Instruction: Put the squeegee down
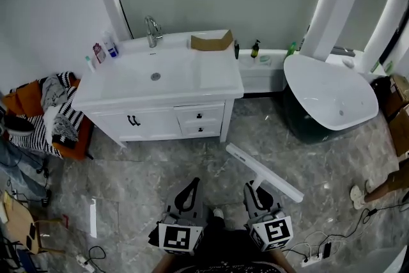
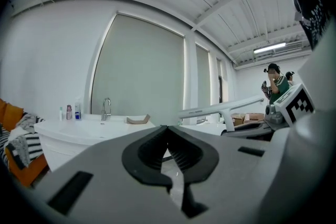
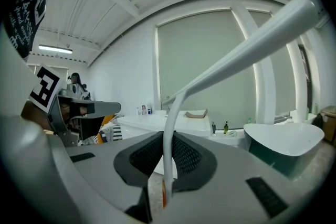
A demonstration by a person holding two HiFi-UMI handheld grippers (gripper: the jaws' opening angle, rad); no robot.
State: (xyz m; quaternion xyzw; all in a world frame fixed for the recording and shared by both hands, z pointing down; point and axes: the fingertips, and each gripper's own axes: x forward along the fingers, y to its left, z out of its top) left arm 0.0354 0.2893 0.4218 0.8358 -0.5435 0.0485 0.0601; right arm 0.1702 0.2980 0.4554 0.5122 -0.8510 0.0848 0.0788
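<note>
A white squeegee [image 1: 263, 171] with a long blade hangs over the grey marble floor in front of the vanity. My right gripper [image 1: 254, 187] is shut on its thin white handle [image 3: 168, 155], which runs up between the ribbed pads to the blade [image 3: 247, 47] slanting across the right gripper view. My left gripper [image 1: 189, 187] is beside it on the left, shut with nothing between its pads. In the left gripper view the left gripper [image 2: 168, 131] shows tips meeting, and the squeegee [image 2: 220, 108] is on the right.
A white vanity [image 1: 160, 83] with a sink, faucet [image 1: 152, 31], bottles [image 1: 105, 48] and a cardboard piece [image 1: 211, 42] stands ahead. A white bathtub [image 1: 329, 96] is at the right. Clothes on an orange seat [image 1: 51, 112] lie left. Cables and a power strip [image 1: 313, 257] lie on the floor.
</note>
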